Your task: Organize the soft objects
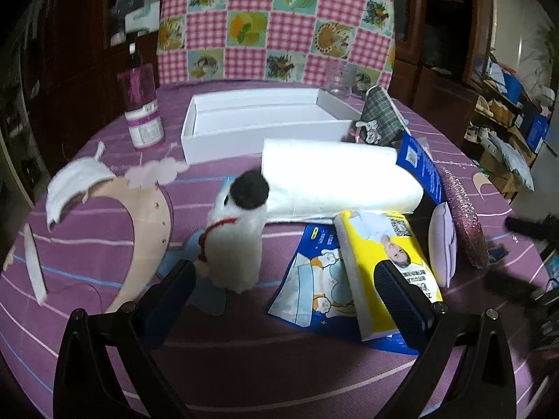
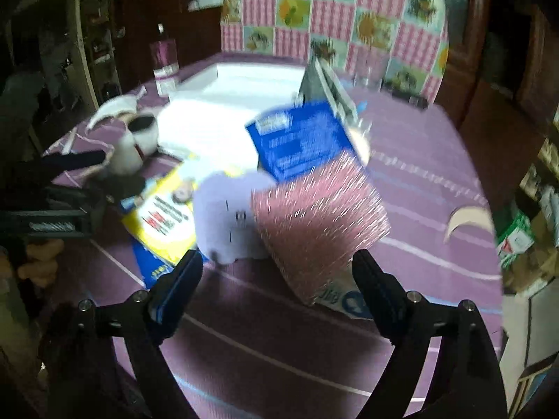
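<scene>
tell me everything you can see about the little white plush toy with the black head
The white plush toy looks fluffy, with a round black fuzzy ball on top and a red cord around its neck. It stands upright on the purple striped tablecloth, its base over a pale blue flat cutout. The white paper towel roll lies right behind it, apparently touching. It sits just ahead of the open left claw, nearer one finger, not gripped. In the right wrist view it is blurred.

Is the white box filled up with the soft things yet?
Not yet. The white box looks empty. The plush toy, the white roll, the yellow tissue pack and the pink glitter pouch all lie on the purple table. Both the left gripper and right gripper are open, holding nothing.
</scene>
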Available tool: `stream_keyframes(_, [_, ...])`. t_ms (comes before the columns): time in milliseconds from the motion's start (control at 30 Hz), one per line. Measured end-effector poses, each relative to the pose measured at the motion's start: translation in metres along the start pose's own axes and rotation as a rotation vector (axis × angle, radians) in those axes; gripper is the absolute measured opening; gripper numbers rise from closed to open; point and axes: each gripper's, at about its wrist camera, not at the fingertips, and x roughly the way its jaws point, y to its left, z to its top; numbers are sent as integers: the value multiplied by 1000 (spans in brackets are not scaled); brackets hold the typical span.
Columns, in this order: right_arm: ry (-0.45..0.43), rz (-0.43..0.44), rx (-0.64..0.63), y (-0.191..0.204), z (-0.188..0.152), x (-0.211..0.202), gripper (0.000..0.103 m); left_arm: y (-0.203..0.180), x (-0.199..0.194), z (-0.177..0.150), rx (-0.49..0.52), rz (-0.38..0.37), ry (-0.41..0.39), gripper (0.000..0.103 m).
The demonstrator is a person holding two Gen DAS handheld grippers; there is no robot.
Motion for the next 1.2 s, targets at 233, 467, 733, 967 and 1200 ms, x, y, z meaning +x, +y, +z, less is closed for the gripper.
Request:
stream_keyframes(233, [-177, -162, 98, -18, 31, -37, 88, -6, -28, 17, 30, 53, -48, 103])
stream_keyframes(467, [-195, 8, 254, -36, 74, -34, 88, -14, -53, 58, 29, 72, -122, 103])
stream_keyframes(733, [-176, 57, 397, -62, 83, 5, 87, -25, -19, 95, 3, -34, -122, 103])
stream_keyframes(967, [-31, 100, 531, -91, 54, 43, 81, -13, 25, 73, -44, -77, -14, 99])
stream_keyframes(1200, [112, 64, 594, -94, 40, 56, 81, -11, 29, 63, -57, -77, 11, 99])
